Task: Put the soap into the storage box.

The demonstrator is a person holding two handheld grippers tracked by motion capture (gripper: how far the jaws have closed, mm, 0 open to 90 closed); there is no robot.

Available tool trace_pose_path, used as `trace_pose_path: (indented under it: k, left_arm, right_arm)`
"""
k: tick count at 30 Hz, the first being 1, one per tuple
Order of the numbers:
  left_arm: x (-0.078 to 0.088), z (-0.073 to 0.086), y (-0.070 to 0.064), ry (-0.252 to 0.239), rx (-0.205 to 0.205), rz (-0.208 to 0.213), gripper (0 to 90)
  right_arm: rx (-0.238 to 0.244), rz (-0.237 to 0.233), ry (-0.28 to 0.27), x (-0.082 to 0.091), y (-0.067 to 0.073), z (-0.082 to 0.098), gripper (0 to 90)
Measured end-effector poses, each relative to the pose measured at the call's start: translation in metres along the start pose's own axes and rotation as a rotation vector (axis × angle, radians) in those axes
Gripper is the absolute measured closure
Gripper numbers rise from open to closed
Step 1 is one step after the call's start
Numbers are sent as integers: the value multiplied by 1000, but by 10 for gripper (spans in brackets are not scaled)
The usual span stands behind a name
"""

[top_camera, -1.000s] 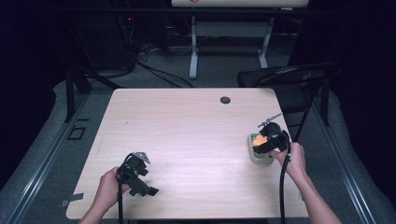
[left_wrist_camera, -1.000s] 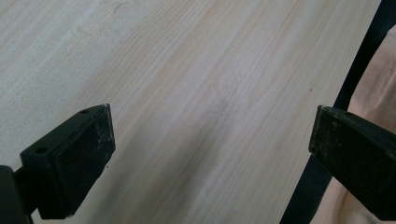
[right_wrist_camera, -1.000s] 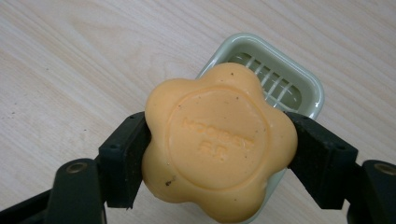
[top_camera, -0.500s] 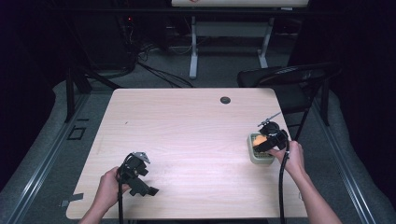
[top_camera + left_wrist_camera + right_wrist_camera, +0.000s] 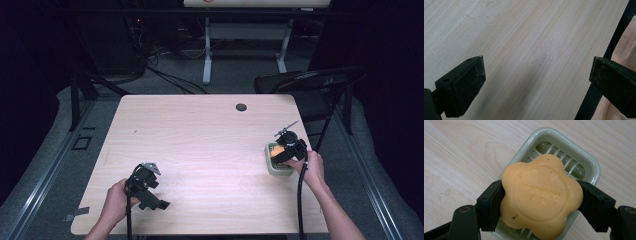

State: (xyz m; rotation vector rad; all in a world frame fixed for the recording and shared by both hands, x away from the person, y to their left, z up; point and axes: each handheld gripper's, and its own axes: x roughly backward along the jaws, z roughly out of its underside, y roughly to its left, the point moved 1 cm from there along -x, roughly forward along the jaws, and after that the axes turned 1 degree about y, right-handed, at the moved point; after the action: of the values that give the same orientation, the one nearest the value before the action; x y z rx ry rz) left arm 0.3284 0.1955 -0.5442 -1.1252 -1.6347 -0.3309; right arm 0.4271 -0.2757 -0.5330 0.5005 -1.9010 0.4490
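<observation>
While the right gripper (image 5: 541,202) sits over the soap dish (image 5: 587,165), its jaws are clamped on an orange flower-shaped soap bar (image 5: 540,195), one pad on each side lobe. From the high view the soap dish (image 5: 276,162) is near the right edge of the table (image 5: 200,140), with the right gripper (image 5: 289,147) directly above it and the soap bar (image 5: 277,151) showing as an orange patch at its tip.

Can't tell if the bar rests on the dish ribs or hangs just clear of them.

Handling, my read:
- Bar looks solid and stiff, light, probably waxy; slippery if wet, though it looks dry here.
- Scalloped edge helps: pads seated in the notches between lobes shouldn't slide sideways. Current hold across the widest span looks sound.
- Hard squeeze could dent or mark it. Moderate force only.
- Dish looks like glazed ceramic or glossy plastic, ribbed floor, smooth rim. Likely to skid on the wood if nudged.

Left gripper (image 5: 150,192) is well away from the dish, near the table's front-left edge, jaws wide apart, nothing between them, bare wood beneath.
</observation>
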Motion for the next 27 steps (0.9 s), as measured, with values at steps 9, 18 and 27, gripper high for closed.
trace_pose_path:
  k: [9, 18, 27]
  left_arm:
    - [-1, 0, 0, 3, 1, 1, 7]
    - [-1, 0, 0, 3, 1, -2, 6]
    - [-1, -1, 0, 3, 1, -1, 7]
  right_arm:
    - [-11, 3, -14, -4, 0, 2, 261]
    - [16, 12, 10, -3, -2, 2, 260]
    - [-9, 7, -22, -3, -4, 4, 244]
